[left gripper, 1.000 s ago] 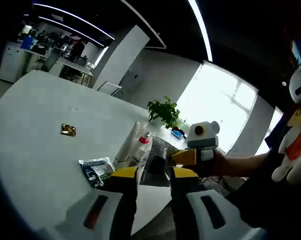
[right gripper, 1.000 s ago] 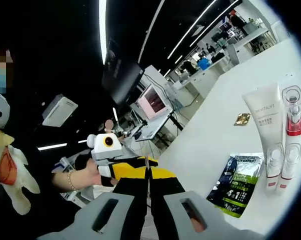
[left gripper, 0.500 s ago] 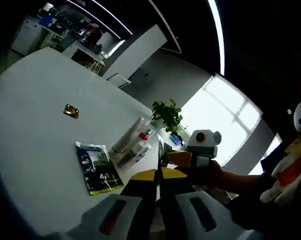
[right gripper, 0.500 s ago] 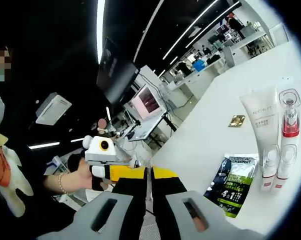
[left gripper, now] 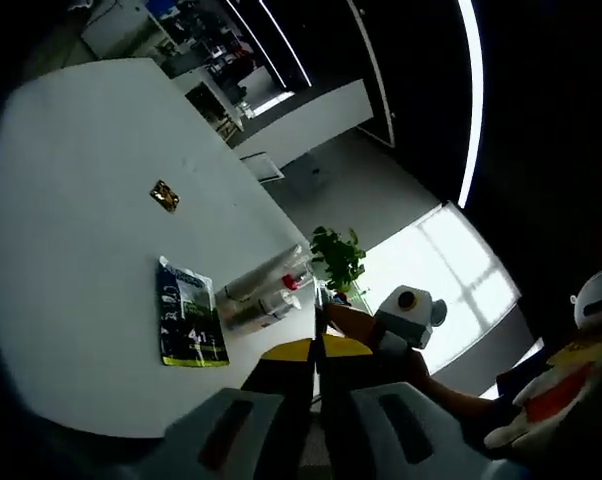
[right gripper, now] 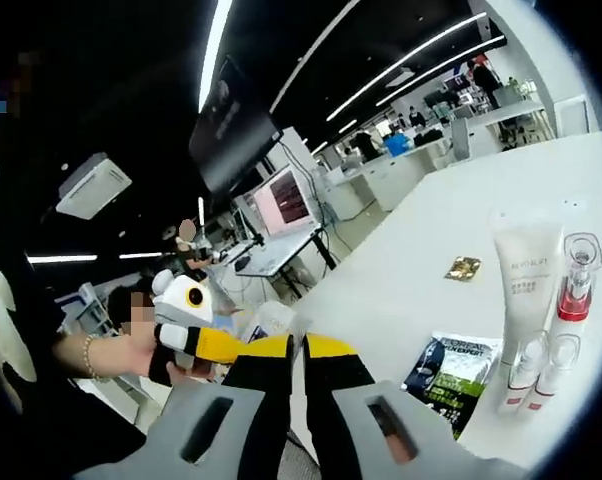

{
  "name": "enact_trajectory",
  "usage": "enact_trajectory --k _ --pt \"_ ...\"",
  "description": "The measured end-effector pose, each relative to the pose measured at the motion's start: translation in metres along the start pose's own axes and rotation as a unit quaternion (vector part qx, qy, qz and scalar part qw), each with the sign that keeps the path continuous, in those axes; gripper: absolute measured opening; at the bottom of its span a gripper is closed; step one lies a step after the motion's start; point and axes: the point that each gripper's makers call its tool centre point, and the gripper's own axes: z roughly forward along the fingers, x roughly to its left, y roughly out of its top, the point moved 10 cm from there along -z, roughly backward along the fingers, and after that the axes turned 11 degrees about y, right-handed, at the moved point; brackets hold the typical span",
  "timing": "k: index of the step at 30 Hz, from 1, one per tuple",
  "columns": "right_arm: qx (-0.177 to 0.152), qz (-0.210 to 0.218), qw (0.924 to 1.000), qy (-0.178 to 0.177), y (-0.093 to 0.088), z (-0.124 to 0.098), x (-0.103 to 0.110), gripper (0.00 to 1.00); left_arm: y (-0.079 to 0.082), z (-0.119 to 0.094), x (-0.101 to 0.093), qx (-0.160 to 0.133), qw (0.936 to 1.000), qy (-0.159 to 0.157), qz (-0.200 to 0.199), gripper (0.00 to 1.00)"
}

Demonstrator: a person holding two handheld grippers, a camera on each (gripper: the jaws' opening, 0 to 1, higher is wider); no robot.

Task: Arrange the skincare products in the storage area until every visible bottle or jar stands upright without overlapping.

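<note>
The white tube (right gripper: 526, 268) and the small bottles (right gripper: 573, 290) lie flat on the white counter (right gripper: 411, 290), beside a dark packet (right gripper: 451, 362). Both the left gripper (left gripper: 316, 352) and right gripper (right gripper: 297, 348) hang off the counter's edge, jaws pressed together and empty, so nothing is stood up yet.

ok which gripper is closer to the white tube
Probably right. The right gripper sits just off the table edge by the white tube cap end; the left gripper is further back.
</note>
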Motion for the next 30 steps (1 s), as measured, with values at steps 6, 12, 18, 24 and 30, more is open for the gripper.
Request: enact_trajectory --k 6,12,18,24,30 --pt "0.02 -0.032 0.9993 -0.008 0.003 0.001 0.003 0.01 0.001 -0.002 0.003 0.008 1.0 -0.001 -0.003 0.04" --pt "0.064 -0.057 0.9943 -0.063 -0.006 0.017 0.0 0.01 0.004 0.002 0.011 0.021 0.9977 0.063 0.012 0.04" --pt "0.075 -0.066 0.9918 -0.081 -0.009 0.029 -0.003 0.01 0.008 0.001 0.016 0.015 0.995 0.098 0.013 0.04" --pt "0.087 -0.061 0.9902 -0.091 -0.013 0.038 -0.012 0.01 0.013 0.004 0.03 0.018 0.9903 0.137 0.01 0.05" --pt "0.105 -0.053 0.9879 -0.101 -0.022 0.047 -0.023 0.01 0.013 0.008 0.041 0.03 0.9865 0.161 0.0 0.03"
